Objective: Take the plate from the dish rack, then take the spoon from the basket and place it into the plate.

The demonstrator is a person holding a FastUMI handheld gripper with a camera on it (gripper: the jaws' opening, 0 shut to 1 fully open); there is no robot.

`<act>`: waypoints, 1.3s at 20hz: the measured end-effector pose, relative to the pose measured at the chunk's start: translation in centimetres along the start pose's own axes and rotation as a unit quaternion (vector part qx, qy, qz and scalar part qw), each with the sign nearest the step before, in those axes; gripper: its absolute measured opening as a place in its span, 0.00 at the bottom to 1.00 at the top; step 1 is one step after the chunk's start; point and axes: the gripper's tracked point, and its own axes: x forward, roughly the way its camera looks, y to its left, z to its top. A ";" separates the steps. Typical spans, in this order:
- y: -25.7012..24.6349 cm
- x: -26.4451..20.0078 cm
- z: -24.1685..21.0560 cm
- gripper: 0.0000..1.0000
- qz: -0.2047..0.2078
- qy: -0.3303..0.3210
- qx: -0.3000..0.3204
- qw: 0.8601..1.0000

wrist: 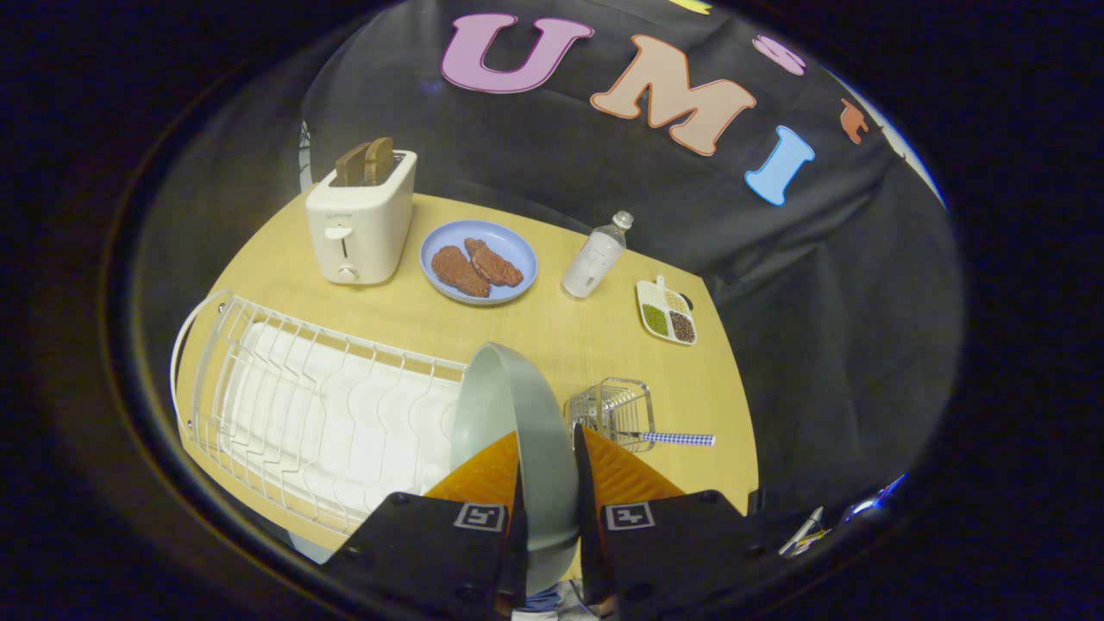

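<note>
A pale green plate [509, 405] stands on edge between my two orange fingers [483, 474], and my gripper [547, 466] is shut on the plate's rim. The plate is lifted clear of the white wire dish rack [293, 405], which lies just left of the fingers with nothing in its slots. Right of the plate sits a small wire basket [614, 410]. The spoon [677, 438] lies in it with its blue checked handle sticking out to the right over the wooden table [552, 332].
Beyond the rack stand a white toaster [360, 220] with two bread slices, a blue plate [479, 261] holding meat pieces, a small water bottle [595, 257] and a divided dish of beans [666, 312]. The table's right edge runs just past the spoon handle.
</note>
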 end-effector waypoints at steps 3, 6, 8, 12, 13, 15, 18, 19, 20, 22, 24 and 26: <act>-0.9 -1.0 1.2 0.28 0.014 -0.014 0.019 1.000; -1.9 -1.9 1.0 0.28 0.053 -0.018 0.038 0.998; -2.1 -2.9 0.8 0.28 0.094 -0.020 0.061 0.994; -3.6 -5.4 -0.3 0.28 0.153 -0.031 0.077 0.985; -4.1 -5.9 -0.8 0.28 0.163 -0.032 0.078 0.983; -5.4 -6.7 -2.2 0.28 0.182 -0.035 0.088 0.979; -7.6 -7.5 -4.5 0.28 0.220 -0.037 0.117 0.968; -8.4 -7.7 -5.5 0.28 0.235 -0.036 0.125 0.963; -9.3 -7.7 -6.3 0.28 0.248 -0.038 0.135 0.958; -11.6 -7.3 -7.8 0.28 0.259 -0.041 0.155 0.952; -14.1 -6.5 -9.3 0.28 0.260 -0.047 0.171 0.949; -16.1 -5.5 -11.1 0.28 0.266 -0.052 0.195 0.943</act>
